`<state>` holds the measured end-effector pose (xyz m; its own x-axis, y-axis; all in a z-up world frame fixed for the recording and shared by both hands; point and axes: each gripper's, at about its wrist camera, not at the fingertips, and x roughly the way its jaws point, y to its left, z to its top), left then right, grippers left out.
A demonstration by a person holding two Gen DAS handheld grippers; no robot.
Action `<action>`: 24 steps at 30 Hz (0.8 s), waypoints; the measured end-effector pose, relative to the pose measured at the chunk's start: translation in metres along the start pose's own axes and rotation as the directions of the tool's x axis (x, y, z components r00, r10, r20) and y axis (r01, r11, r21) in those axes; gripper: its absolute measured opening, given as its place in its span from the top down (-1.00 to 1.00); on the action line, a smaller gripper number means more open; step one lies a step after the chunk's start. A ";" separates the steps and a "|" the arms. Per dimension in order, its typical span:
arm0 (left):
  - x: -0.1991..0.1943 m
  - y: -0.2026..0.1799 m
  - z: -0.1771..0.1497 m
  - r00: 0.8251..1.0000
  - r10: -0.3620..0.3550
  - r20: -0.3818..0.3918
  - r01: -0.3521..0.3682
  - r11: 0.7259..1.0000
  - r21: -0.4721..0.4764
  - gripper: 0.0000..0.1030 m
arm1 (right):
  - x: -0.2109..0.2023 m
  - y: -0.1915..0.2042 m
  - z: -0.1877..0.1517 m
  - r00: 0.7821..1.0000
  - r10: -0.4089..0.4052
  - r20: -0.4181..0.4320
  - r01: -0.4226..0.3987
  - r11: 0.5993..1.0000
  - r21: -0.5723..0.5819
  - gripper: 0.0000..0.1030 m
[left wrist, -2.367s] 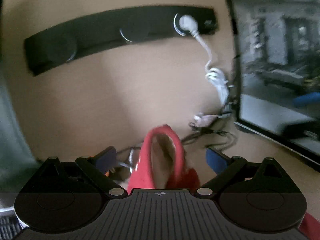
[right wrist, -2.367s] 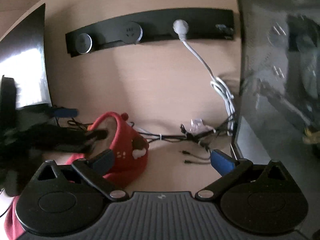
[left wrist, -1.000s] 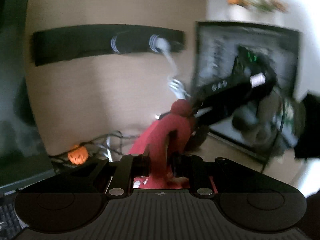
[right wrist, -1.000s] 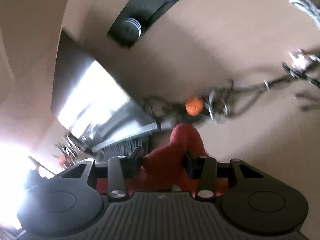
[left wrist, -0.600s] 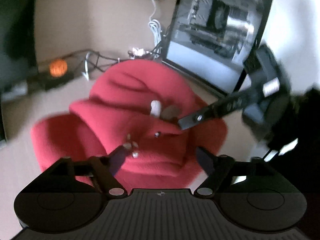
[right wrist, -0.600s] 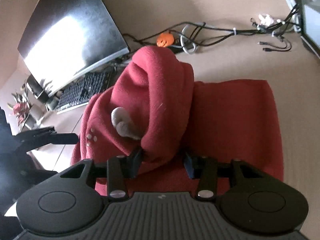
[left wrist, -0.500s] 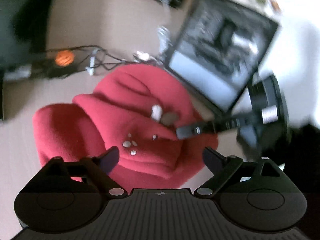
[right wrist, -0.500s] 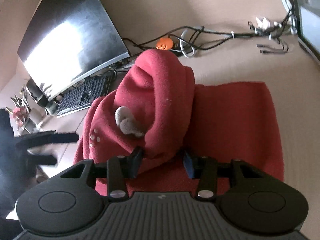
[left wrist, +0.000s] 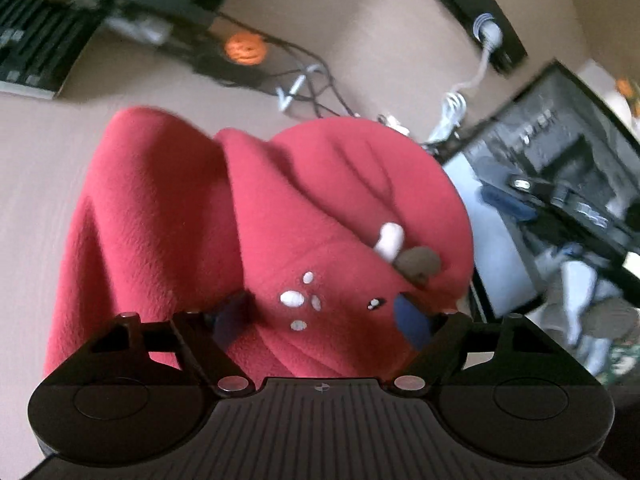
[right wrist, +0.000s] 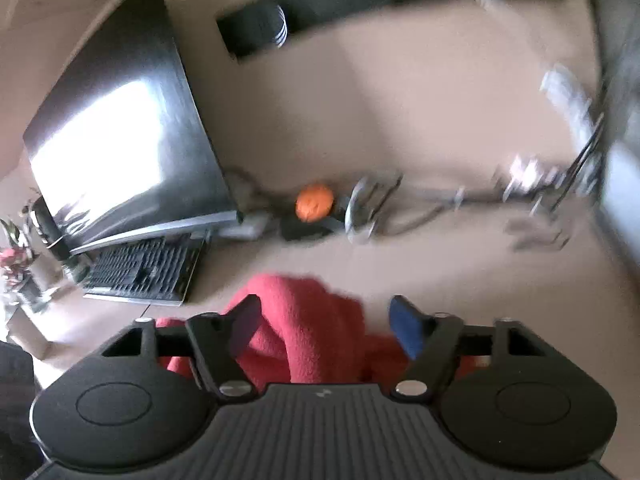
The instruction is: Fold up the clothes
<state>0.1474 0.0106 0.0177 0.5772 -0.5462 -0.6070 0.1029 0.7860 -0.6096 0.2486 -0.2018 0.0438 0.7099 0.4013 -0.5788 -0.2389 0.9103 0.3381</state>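
Since a second ago, both grippers are letting go of the red fleece garment (left wrist: 224,216), which was hanging pinched between their jaws and is now lying bunched on the beige desk (left wrist: 36,152). Just ahead of the left gripper (left wrist: 322,316), the garment is filling the view, with its folded hump, small white spots and a white and brown appliqué (left wrist: 404,252) sitting forward and to the right of the fingertips; the jaws are standing wide and narrowing slightly, straddling a ridge of fleece, though whether the blue pads are pressing on it cannot be told. At the right gripper (right wrist: 324,326), the jaws are spreading apart, a mound of the red fleece is rising between them, and a gap is showing beside the right-hand pad, so nothing is being held. Farther ahead of the right gripper, an orange pumpkin ornament (right wrist: 314,202) is sitting among tangled cables (right wrist: 372,208), with a keyboard (right wrist: 144,270) and a dark monitor (right wrist: 120,120) off to the left. Another monitor (left wrist: 560,184) is standing to the right of the left gripper.
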 end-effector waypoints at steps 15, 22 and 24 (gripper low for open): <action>-0.003 0.009 0.003 0.999 0.016 -0.040 -0.019 0.997 -0.068 -0.75 | 0.021 -0.013 0.002 0.996 0.059 -0.065 -0.058 0.998 0.015 0.49; 0.007 0.001 0.010 1.000 0.010 0.019 -0.009 1.000 -0.030 0.06 | 0.031 -0.016 0.008 0.992 0.118 -0.036 -0.114 0.989 0.094 0.68; 0.003 -0.002 0.020 0.999 -0.009 0.035 0.009 1.000 -0.008 0.34 | 0.026 -0.016 0.009 0.990 0.141 -0.022 -0.138 0.983 0.123 0.69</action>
<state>0.1655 0.0127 0.0275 0.6040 -0.5429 -0.5835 0.1020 0.7788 -0.6190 0.2770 -0.2068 0.0295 0.6540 0.5282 -0.5416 -0.2511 0.8269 0.5032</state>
